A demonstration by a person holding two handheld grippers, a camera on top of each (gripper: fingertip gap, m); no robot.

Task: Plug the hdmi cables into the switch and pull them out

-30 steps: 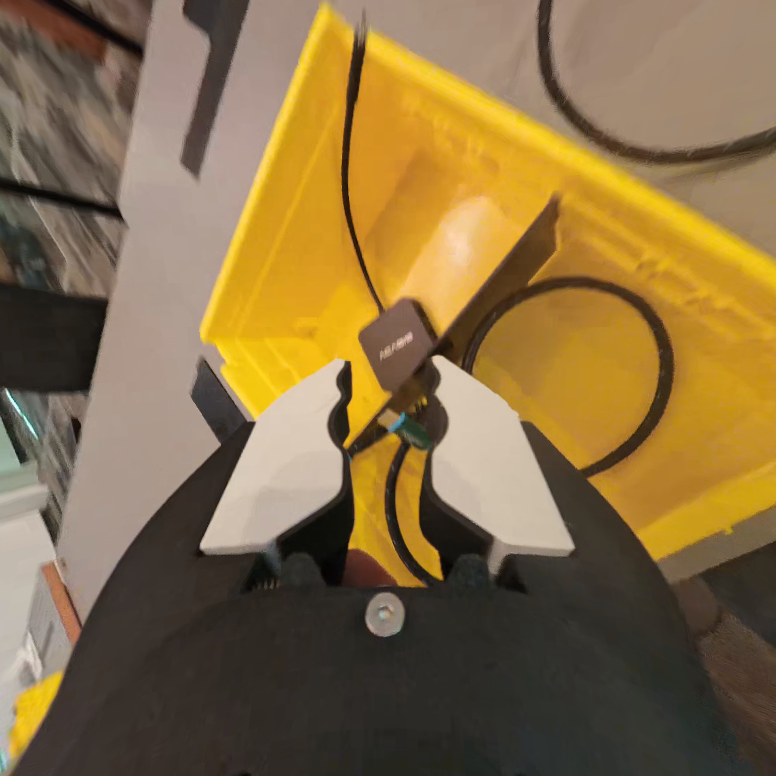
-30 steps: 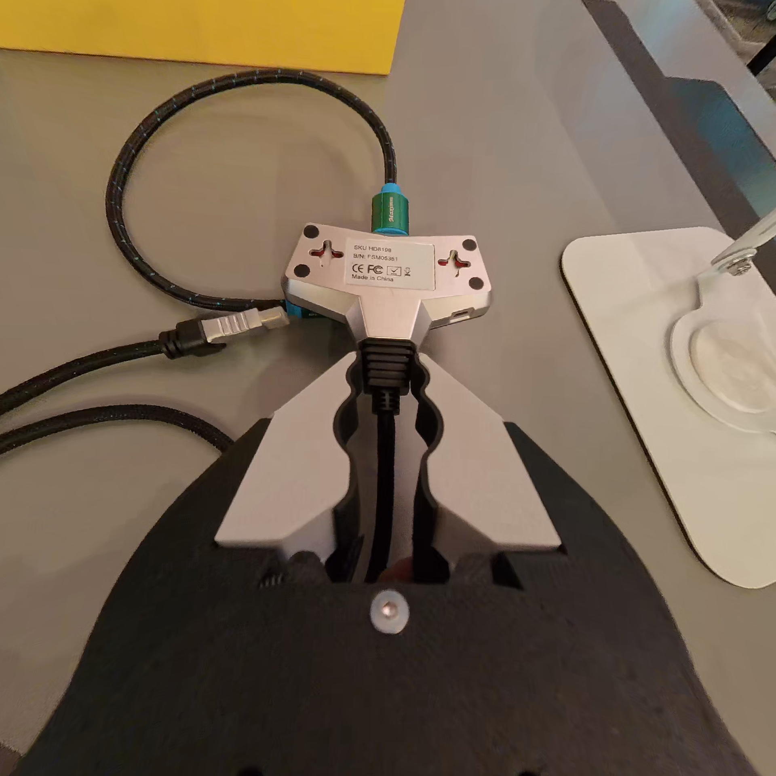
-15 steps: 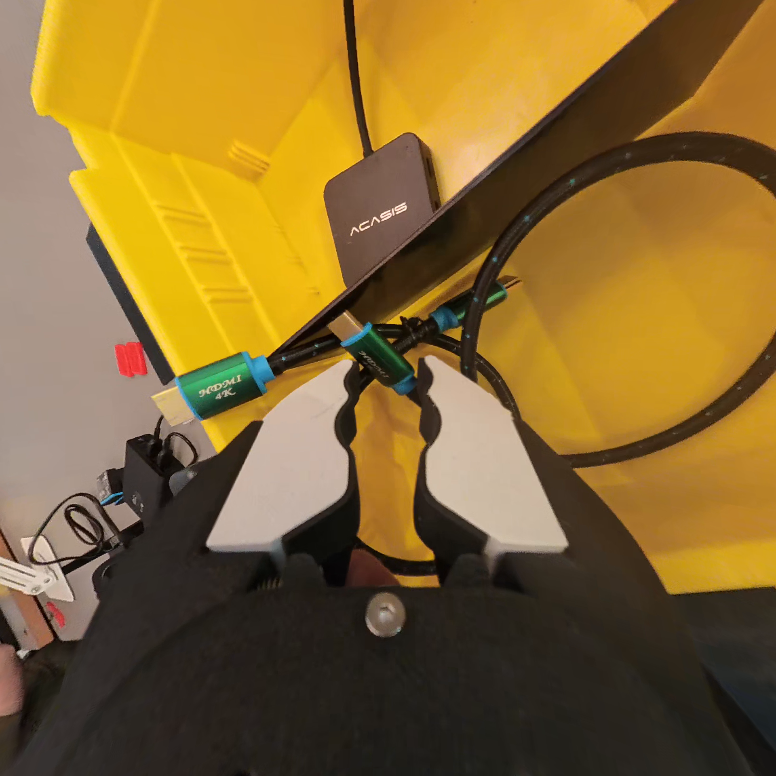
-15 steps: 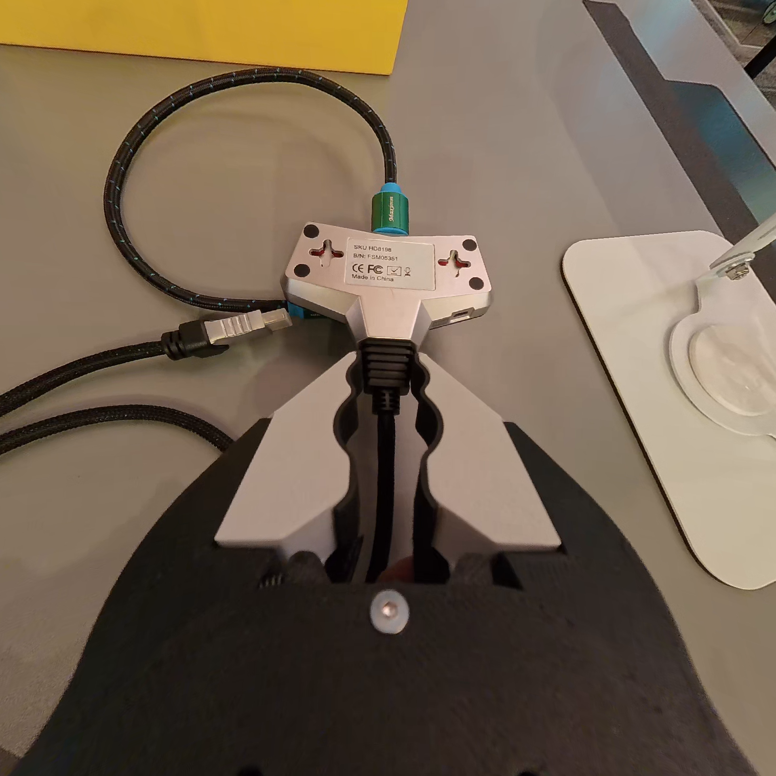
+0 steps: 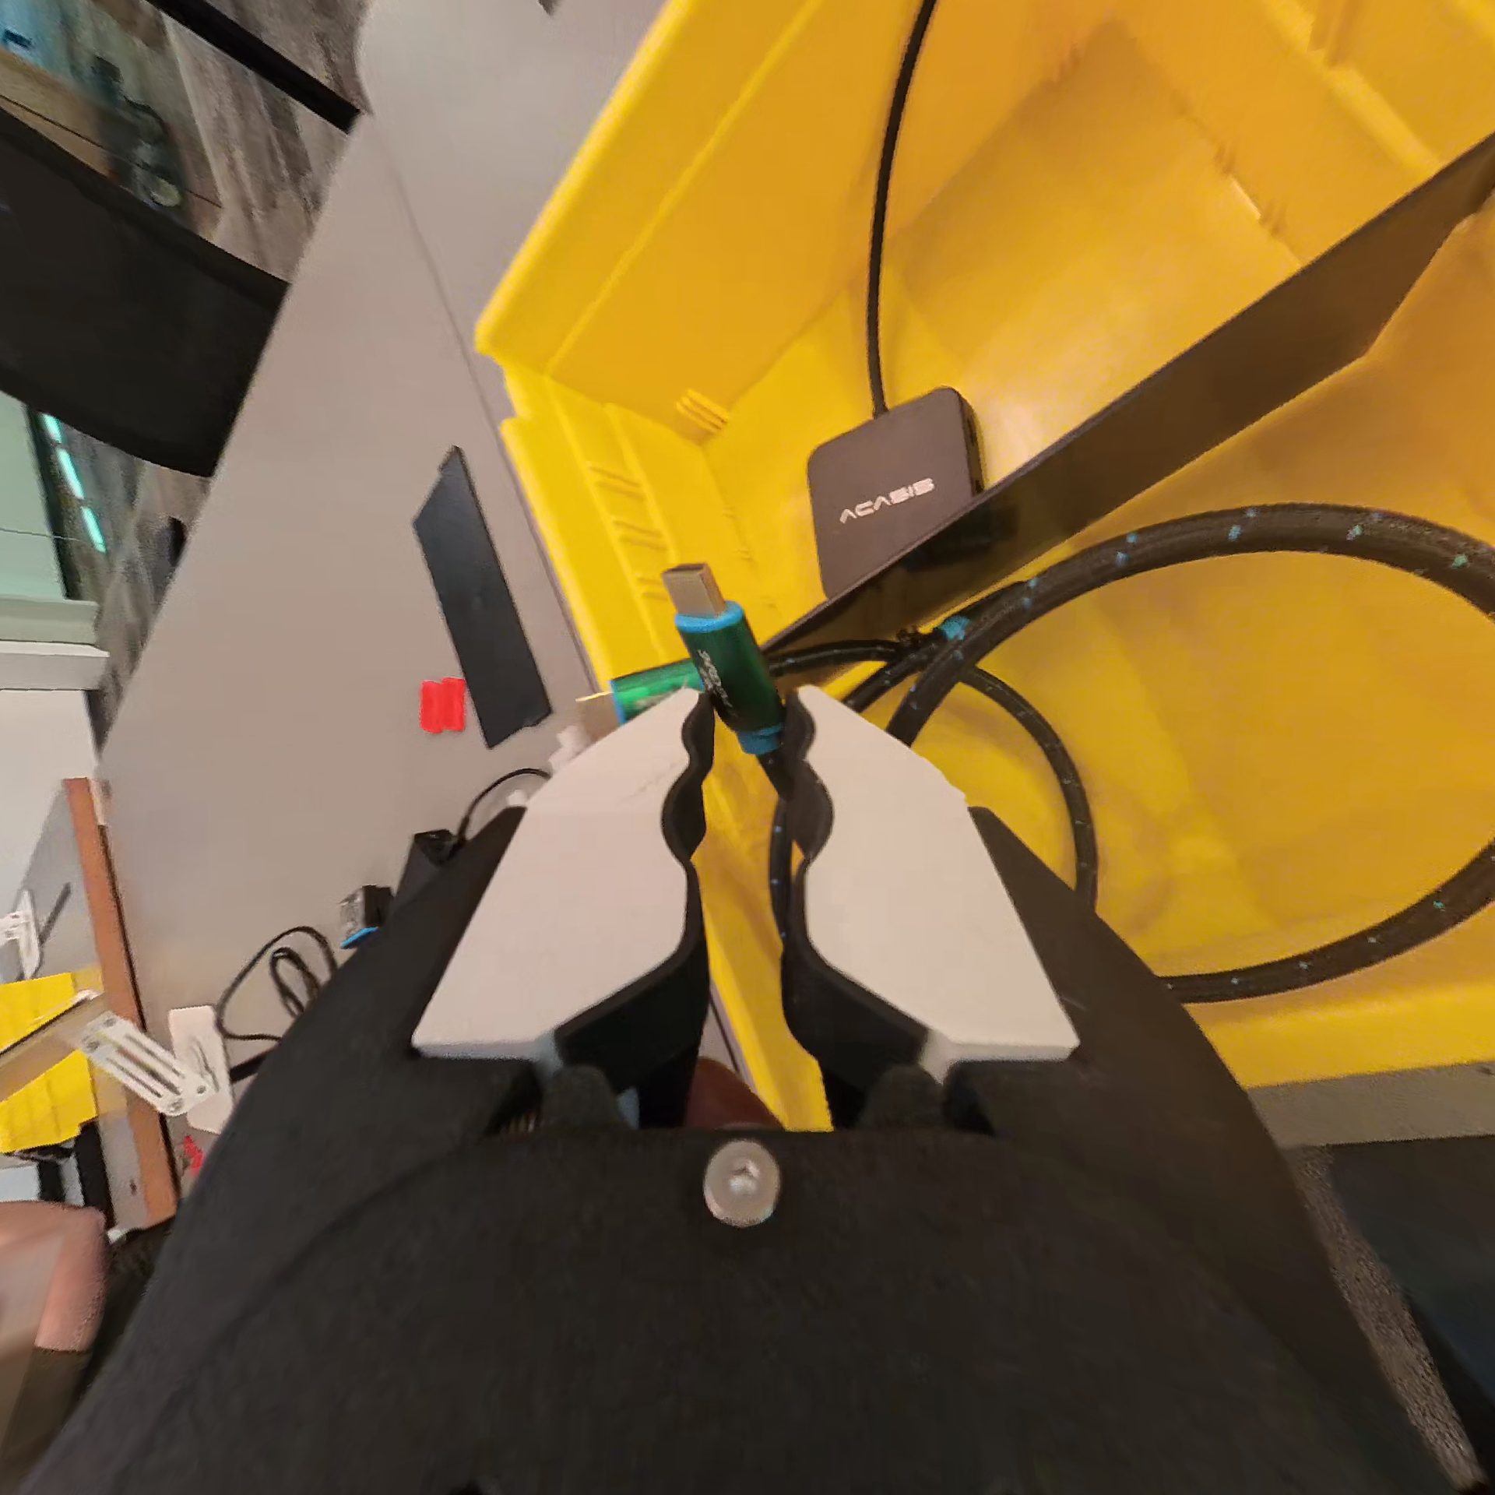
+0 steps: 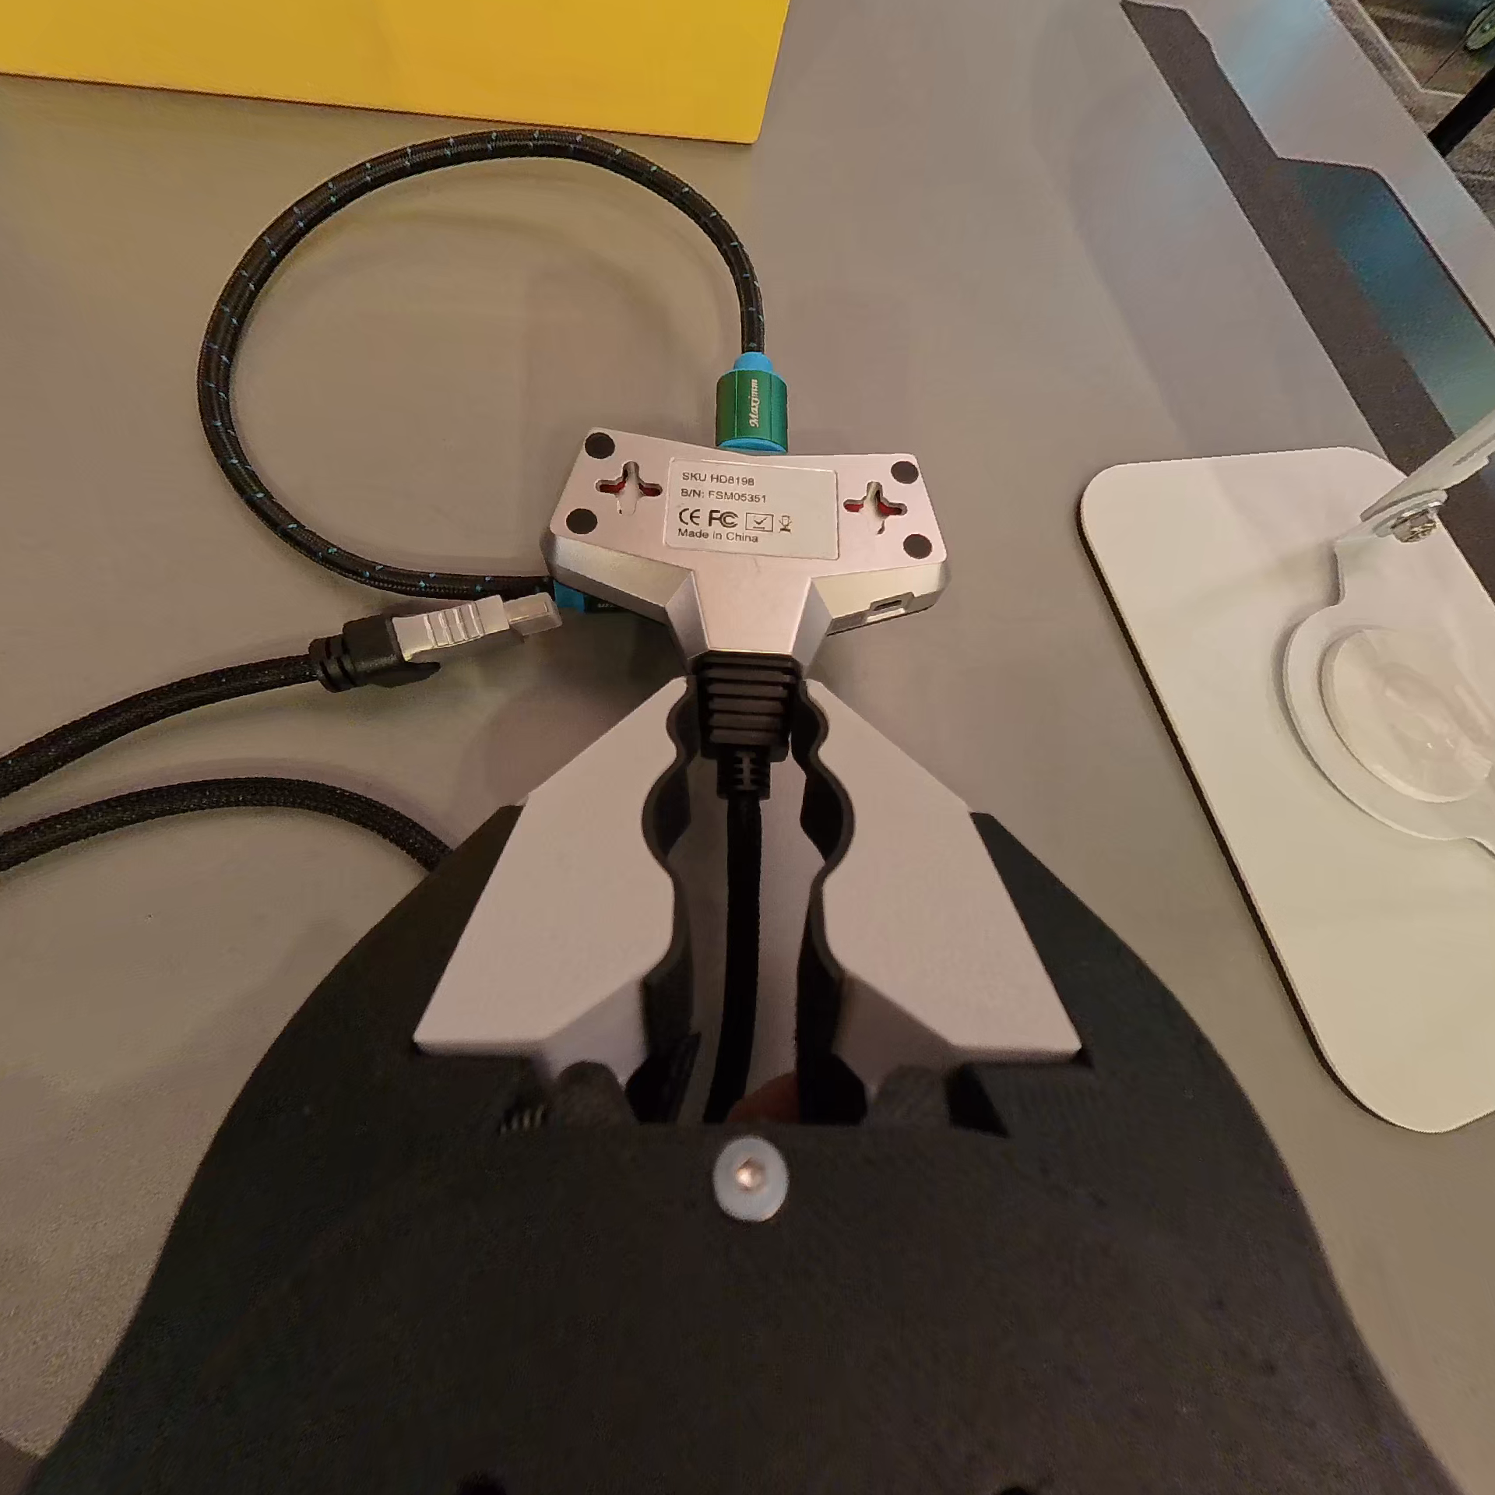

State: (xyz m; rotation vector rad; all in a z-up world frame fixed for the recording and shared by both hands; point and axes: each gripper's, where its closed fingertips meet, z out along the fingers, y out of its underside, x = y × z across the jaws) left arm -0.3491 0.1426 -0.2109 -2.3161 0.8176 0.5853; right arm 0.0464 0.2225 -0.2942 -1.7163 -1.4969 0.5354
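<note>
In the left wrist view, my left gripper is shut on a green HDMI plug with blue collars. It holds the plug over the yellow bin, metal tip pointing up and away. The plug's braided cable loops inside the bin. A second green plug shows behind the left finger. In the right wrist view, my right gripper is shut on the black strain relief of the silver switch, which lies label side up on the grey table. A green plug sits in the switch's far port.
A small black box and a black divider are in the bin. A loose silver HDMI plug lies left of the switch. A white pad with a clear plastic piece lies at the right. The yellow bin's wall stands behind. The tips of one gripper are about 40 centimetres away from the tips of the other.
My left gripper has lifted and turned the green plug, so it now points up near the bin's corner. The right gripper and the switch have not moved.
</note>
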